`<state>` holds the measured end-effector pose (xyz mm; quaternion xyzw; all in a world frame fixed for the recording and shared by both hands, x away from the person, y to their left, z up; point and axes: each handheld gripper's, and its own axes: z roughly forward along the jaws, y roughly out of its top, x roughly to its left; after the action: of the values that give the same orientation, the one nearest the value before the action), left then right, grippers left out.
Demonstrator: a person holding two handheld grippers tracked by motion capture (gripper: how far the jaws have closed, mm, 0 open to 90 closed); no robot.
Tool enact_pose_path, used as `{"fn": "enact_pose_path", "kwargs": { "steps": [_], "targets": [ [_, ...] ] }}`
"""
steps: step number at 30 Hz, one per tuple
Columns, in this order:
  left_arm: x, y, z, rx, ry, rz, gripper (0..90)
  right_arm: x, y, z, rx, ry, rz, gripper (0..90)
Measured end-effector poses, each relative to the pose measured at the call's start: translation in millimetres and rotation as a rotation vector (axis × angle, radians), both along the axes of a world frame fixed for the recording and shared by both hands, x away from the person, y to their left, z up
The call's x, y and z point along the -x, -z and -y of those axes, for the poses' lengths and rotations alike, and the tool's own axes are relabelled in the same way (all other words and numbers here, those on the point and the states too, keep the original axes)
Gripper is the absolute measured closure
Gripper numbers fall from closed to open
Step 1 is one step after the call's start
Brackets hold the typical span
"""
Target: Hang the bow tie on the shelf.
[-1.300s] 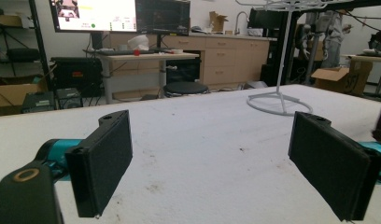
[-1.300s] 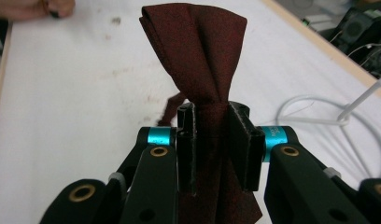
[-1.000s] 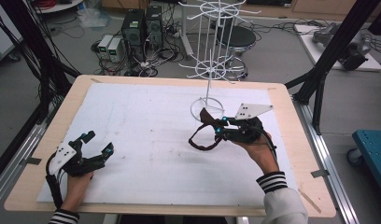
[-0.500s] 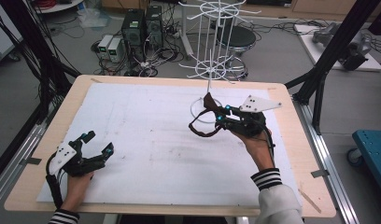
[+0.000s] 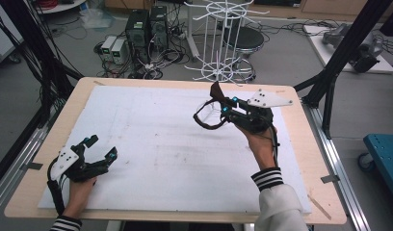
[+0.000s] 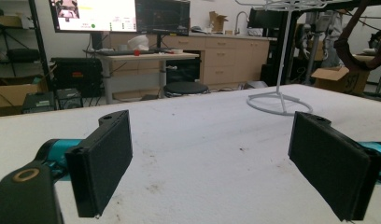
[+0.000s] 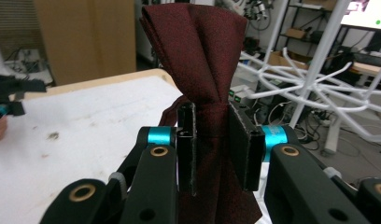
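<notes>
Where the table (image 5: 151, 144) spreads wide under a white sheet, nothing lying loose on it. Behind its far edge, a white wire rack (image 5: 223, 43) with many thin arms, base ring resting on the table. Right gripper (image 7: 212, 140) raised near that rack, fingers (image 7: 240, 144) pressed tight on the waist of a dark red bow tie (image 7: 198, 56), strap (image 5: 204, 120) hanging in a loop beneath. Left gripper (image 6: 212, 163) low at the near left corner, fingers (image 6: 104, 163) spread wide apart, holding nothing. Likely risks: smooth cloth sliding out of the narrow pinch if swung quickly; loose strap snagging on a wrong rack arm while being hooked; light rack tipping if the strap pulls sideways.
</notes>
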<state>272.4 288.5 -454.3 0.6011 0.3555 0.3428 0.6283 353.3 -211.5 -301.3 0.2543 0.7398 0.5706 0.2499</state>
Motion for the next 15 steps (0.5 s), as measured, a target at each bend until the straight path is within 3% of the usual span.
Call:
{"fn": "enact_pose_path", "kwargs": {
  "steps": [10, 15],
  "targets": [
    [-0.1, 0.0, -0.1, 0.0, 0.0, 0.0, 13.9, -5.0, -5.0, -2.8, -0.025, 0.024, 0.018, 74.2],
    [0.0, 0.0, -0.2, 0.001, 0.001, -0.001, 13.9, -5.7, -7.2, -4.5, -0.058, 0.068, 0.027, 74.2]
  ]
}}
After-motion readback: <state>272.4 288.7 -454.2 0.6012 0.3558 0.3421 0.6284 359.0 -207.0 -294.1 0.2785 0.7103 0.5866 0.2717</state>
